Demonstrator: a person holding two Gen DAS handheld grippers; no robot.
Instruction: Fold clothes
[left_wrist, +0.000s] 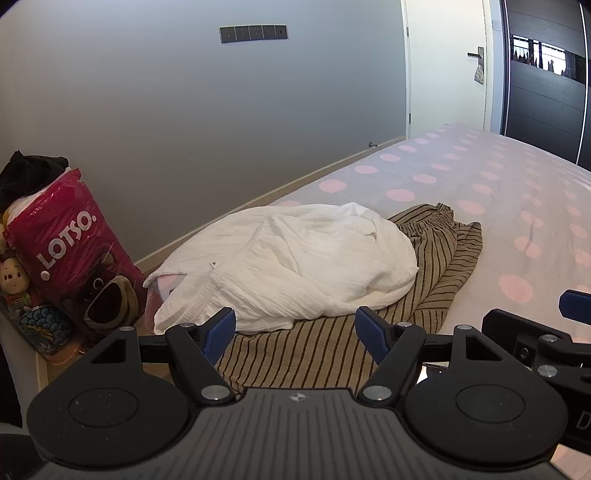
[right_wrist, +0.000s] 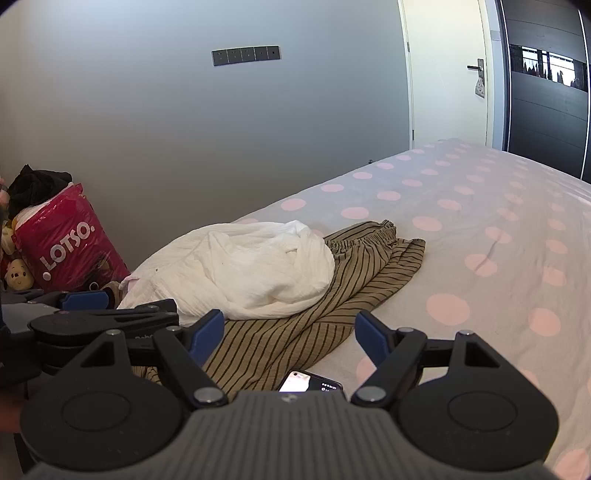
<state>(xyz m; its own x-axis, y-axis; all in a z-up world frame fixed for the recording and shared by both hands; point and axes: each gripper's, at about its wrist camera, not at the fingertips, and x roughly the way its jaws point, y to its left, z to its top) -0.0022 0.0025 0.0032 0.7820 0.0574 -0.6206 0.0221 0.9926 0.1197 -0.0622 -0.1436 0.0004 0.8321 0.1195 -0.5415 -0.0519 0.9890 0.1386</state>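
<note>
A crumpled white garment (left_wrist: 291, 262) lies on top of a tan, dark-striped garment (left_wrist: 436, 266) on the bed with a pink-dotted sheet (left_wrist: 498, 206). My left gripper (left_wrist: 295, 328) is open and empty, hovering just in front of the striped cloth's near edge. In the right wrist view the white garment (right_wrist: 240, 269) and striped garment (right_wrist: 332, 295) lie ahead and left. My right gripper (right_wrist: 290, 332) is open and empty above the striped cloth's near end. The left gripper's body (right_wrist: 92, 317) shows at the left there.
A phone (right_wrist: 310, 382) with a lit screen lies on the bed just under my right gripper. A red LOTSO bag (left_wrist: 70, 251) with plush toys stands at the bed's left side by the grey wall. A door (left_wrist: 447, 62) is at the far end.
</note>
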